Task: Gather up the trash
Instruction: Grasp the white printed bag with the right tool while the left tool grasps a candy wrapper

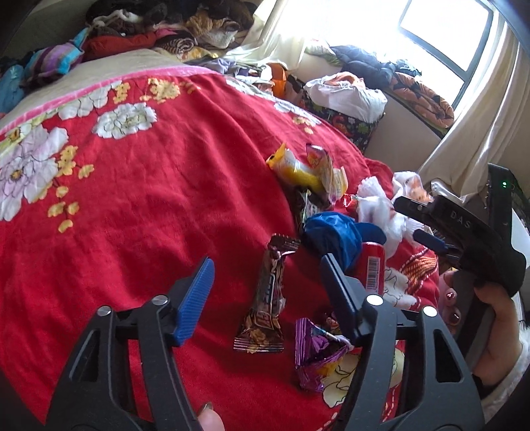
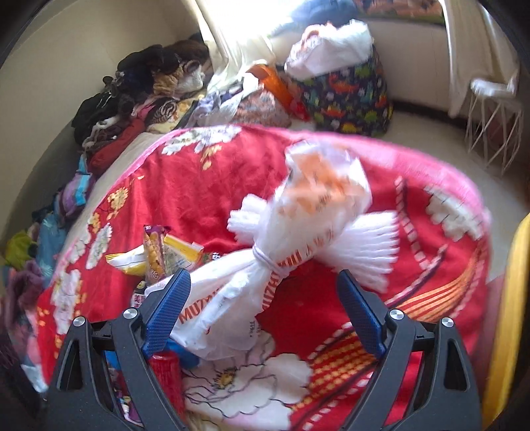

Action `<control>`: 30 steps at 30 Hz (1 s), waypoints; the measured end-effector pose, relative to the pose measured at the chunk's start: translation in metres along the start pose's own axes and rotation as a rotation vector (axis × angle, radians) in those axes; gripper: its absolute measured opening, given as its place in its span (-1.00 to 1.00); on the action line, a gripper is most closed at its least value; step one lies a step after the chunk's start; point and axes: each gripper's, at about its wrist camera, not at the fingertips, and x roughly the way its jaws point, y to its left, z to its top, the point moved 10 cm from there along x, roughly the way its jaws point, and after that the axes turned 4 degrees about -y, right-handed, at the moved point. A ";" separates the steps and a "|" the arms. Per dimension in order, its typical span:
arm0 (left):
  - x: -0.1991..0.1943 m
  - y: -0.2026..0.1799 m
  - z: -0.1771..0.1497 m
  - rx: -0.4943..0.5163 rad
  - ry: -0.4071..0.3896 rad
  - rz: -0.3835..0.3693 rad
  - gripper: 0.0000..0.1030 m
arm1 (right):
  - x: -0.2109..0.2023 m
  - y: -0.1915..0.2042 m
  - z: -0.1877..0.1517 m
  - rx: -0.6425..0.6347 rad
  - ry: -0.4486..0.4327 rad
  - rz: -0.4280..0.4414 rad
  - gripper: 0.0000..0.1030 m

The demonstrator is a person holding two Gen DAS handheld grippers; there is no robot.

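Note:
Trash lies on a red flowered blanket [image 1: 165, 199]. My left gripper [image 1: 268, 273] is open above a brown snack-bar wrapper [image 1: 268, 298]. A purple foil wrapper [image 1: 314, 358] lies by its right finger. A red can [image 1: 372, 268], a blue bag [image 1: 331, 235] and yellow wrappers [image 1: 298, 172] lie beyond. My right gripper [image 2: 265, 291] is open over a white tied plastic bag with orange print [image 2: 265, 275] and white foam netting [image 2: 364, 245]. The right gripper also shows in the left wrist view [image 1: 414, 220], open at the right.
Piled clothes [image 1: 149, 30] sit at the head of the bed. A dinosaur-print bag [image 2: 347, 96] stuffed with white things stands on the floor beyond the bed. A white wire basket [image 2: 490, 126] stands at the right. A curtain [image 1: 480, 132] hangs by the window.

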 end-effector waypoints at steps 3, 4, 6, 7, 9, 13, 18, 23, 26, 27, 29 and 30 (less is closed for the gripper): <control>0.005 0.001 -0.006 -0.008 0.020 -0.001 -0.14 | 0.013 0.000 -0.011 0.061 0.061 0.057 0.24; 0.007 0.002 -0.007 -0.008 0.026 -0.001 -0.19 | 0.015 0.001 -0.015 0.075 0.077 0.080 0.07; 0.011 0.003 -0.010 -0.009 0.042 0.001 -0.42 | 0.016 0.006 -0.021 0.079 0.088 0.132 -0.27; 0.013 0.004 -0.013 -0.015 0.051 0.001 -0.47 | 0.013 0.009 -0.021 0.069 0.083 0.150 -0.30; 0.016 0.007 -0.017 -0.029 0.065 0.000 -0.59 | 0.005 0.011 -0.022 0.042 0.067 0.151 -0.35; 0.018 0.010 -0.018 -0.043 0.070 0.000 -0.75 | -0.018 0.007 -0.019 0.052 0.027 0.171 -0.36; 0.010 0.007 -0.009 -0.039 0.040 -0.005 -0.76 | -0.044 -0.003 -0.016 0.032 -0.013 0.163 -0.36; -0.005 0.000 0.007 -0.023 -0.012 -0.014 -0.77 | -0.067 -0.013 -0.016 -0.024 -0.049 0.133 -0.36; -0.014 -0.009 0.018 -0.009 -0.043 -0.026 -0.77 | -0.081 -0.016 -0.016 -0.058 -0.070 0.115 -0.37; -0.018 -0.013 0.022 -0.004 -0.053 -0.033 -0.77 | -0.086 -0.017 -0.015 -0.068 -0.078 0.115 -0.37; -0.023 -0.021 0.027 0.003 -0.068 -0.045 -0.77 | -0.095 -0.017 -0.014 -0.090 -0.095 0.111 -0.37; -0.025 -0.025 0.030 0.008 -0.074 -0.052 -0.77 | -0.099 -0.017 -0.014 -0.102 -0.103 0.110 -0.37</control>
